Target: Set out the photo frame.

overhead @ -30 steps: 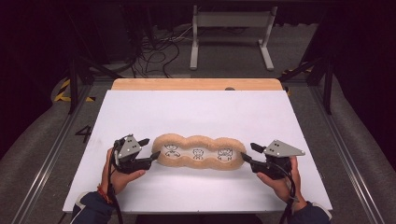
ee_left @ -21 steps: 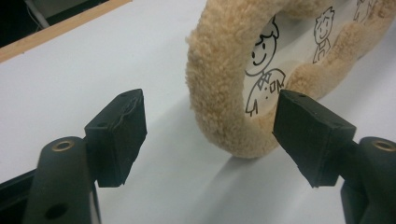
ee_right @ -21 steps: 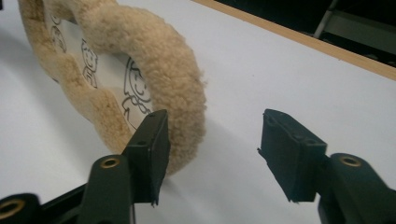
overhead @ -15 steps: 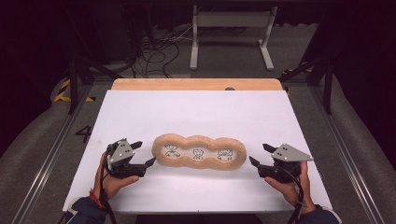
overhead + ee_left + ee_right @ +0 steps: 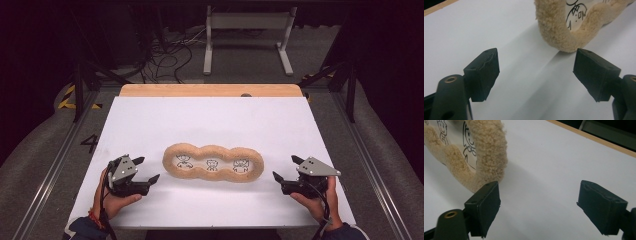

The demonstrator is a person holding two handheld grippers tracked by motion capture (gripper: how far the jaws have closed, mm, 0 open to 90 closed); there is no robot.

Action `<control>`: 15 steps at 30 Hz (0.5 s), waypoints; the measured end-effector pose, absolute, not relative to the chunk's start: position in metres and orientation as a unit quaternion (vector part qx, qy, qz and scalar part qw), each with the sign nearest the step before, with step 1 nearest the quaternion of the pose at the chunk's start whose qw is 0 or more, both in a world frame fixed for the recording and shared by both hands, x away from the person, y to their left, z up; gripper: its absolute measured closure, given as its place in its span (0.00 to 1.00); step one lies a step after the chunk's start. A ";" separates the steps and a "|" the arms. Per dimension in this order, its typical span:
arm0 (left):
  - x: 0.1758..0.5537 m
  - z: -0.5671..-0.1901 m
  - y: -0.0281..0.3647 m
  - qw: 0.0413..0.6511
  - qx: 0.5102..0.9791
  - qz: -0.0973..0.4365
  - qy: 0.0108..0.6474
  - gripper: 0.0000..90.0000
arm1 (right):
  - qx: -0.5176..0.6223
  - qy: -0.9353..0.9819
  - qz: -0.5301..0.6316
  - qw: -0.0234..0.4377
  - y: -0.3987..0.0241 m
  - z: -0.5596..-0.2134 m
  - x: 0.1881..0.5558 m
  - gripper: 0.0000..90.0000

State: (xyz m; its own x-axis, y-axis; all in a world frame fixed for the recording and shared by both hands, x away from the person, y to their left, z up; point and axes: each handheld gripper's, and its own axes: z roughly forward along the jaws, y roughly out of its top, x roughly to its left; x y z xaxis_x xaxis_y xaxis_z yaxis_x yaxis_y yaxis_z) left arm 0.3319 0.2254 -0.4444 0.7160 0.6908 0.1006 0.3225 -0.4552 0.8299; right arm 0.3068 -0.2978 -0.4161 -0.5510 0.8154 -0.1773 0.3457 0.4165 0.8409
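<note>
A tan fleecy three-lobed frame (image 5: 214, 163) with small cartoon drawings in its openings lies flat on the white table (image 5: 210, 125). My left gripper (image 5: 146, 170) sits to its left, apart from it, jaws wide and nothing between them; they have just been opening. In the left gripper view the frame's end (image 5: 559, 32) lies just beyond the fingertips (image 5: 486, 67). My right gripper (image 5: 286, 167) is to the frame's right, also open and empty, its jaws having just opened too. The right gripper view has the frame's other end (image 5: 486, 152) ahead at the left.
A wooden strip (image 5: 210, 90) runs along the table's far edge. Beyond it are cables (image 5: 165, 55) and a white stand (image 5: 247, 35) on the dark floor. Metal rails (image 5: 50, 170) flank the table on both sides.
Both grippers let go of the frame's ends and drew back outward and toward me. Their jaws opened. The frame stayed in place on the table.
</note>
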 end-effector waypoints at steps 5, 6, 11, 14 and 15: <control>0.331 -0.451 0.235 0.430 0.819 0.215 0.313 0.17 | 0.378 0.780 0.399 0.300 -0.304 -0.421 0.307 0.17; 0.331 -0.453 0.237 0.429 0.821 0.212 0.313 0.16 | 0.377 0.779 0.400 0.301 -0.305 -0.423 0.306 0.17; 0.332 -0.459 0.246 0.431 0.820 0.201 0.320 0.11 | 0.373 0.776 0.409 0.301 -0.314 -0.431 0.303 0.14; 0.330 -0.462 0.250 0.418 0.825 0.205 0.321 0.10 | 0.376 0.776 0.407 0.300 -0.320 -0.435 0.299 0.12; 0.328 -0.463 0.252 0.414 0.825 0.204 0.325 0.10 | 0.377 0.776 0.405 0.301 -0.322 -0.437 0.298 0.12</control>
